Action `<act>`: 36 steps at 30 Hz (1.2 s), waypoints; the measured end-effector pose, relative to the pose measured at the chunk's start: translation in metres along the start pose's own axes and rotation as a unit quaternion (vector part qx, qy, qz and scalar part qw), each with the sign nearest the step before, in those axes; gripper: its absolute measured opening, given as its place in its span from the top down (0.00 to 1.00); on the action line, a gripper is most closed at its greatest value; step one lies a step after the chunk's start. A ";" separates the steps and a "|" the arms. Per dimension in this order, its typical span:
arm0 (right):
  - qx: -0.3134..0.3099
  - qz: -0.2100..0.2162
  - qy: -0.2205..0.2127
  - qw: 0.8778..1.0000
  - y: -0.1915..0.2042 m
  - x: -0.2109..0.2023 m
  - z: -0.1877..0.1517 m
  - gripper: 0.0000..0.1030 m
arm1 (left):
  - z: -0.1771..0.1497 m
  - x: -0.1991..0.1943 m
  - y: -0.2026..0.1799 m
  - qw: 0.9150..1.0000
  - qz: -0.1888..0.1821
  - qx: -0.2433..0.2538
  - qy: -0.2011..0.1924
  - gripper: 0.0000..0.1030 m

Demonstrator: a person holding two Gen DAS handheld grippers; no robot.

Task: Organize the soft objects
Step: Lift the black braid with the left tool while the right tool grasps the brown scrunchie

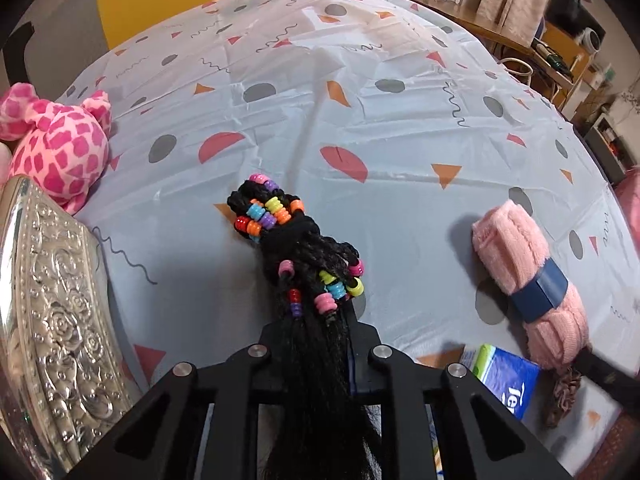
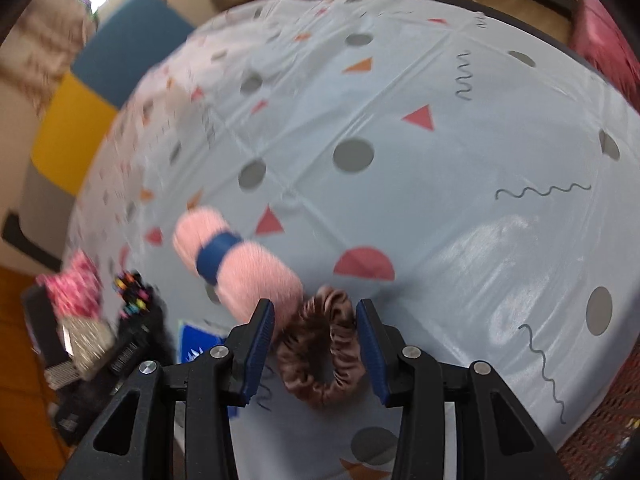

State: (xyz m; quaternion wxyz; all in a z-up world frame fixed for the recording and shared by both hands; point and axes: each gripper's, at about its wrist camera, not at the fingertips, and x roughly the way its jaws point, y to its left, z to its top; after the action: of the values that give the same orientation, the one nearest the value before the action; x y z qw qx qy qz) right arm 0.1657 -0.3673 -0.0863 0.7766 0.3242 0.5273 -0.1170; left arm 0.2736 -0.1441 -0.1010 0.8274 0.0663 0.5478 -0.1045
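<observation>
My left gripper [image 1: 316, 320] is shut on a black braided hairpiece [image 1: 292, 236] strung with coloured beads. The braids lie on the patterned tablecloth [image 1: 360, 120], and loose hair trails back over the jaws and hides the fingertips. In the right wrist view a brown scrunchie [image 2: 320, 356] lies on the cloth between the blue pads of my right gripper [image 2: 314, 308], which stands open around it with the pads close to its sides. A pink yarn skein [image 1: 528, 276] with a blue band lies beside the scrunchie [image 1: 564, 396], touching it in the right wrist view [image 2: 236, 268].
A pink spotted plush toy [image 1: 60, 144] sits at the left edge. Below it stands an embossed silver container [image 1: 52, 320]. A blue tissue pack [image 1: 504, 376] lies near the yarn. Shelves and clutter stand beyond the table's far right edge.
</observation>
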 end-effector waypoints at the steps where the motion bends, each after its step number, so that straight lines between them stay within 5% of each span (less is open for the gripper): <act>1: -0.009 -0.007 0.008 1.000 0.003 0.003 -0.001 0.59 | 0.001 0.001 -0.001 1.000 -0.001 0.000 0.003 0.83; 3: -0.035 -0.024 0.033 0.999 0.010 0.014 -0.005 0.58 | 0.005 -0.002 0.000 1.000 -0.007 -0.006 0.005 0.84; 12: -0.119 -0.084 0.024 0.989 0.032 0.020 -0.015 0.58 | 0.049 -0.063 0.032 0.997 -0.019 -0.041 -0.064 0.84; 17: -0.191 -0.125 0.022 0.973 0.053 0.029 -0.027 0.44 | 0.070 -0.100 0.092 0.991 0.012 -0.078 -0.104 0.84; 21: -0.196 -0.129 0.022 0.972 0.054 0.031 -0.027 0.43 | 0.072 -0.131 0.157 0.983 0.049 -0.119 -0.131 0.84; 29: -0.213 -0.145 0.017 0.966 0.063 0.036 -0.034 0.45 | 0.022 -0.154 0.270 0.964 0.097 -0.206 -0.137 0.84; 36: -0.227 -0.153 0.009 0.962 0.070 0.037 -0.043 0.52 | -0.059 -0.169 0.308 0.959 0.093 -0.227 -0.140 0.84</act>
State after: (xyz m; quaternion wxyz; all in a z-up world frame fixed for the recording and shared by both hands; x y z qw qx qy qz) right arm 0.1866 -0.2809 -0.1030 0.7976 0.0559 0.5906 -0.1091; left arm 0.2326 0.1851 0.0302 0.8953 -0.0877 0.4268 0.0920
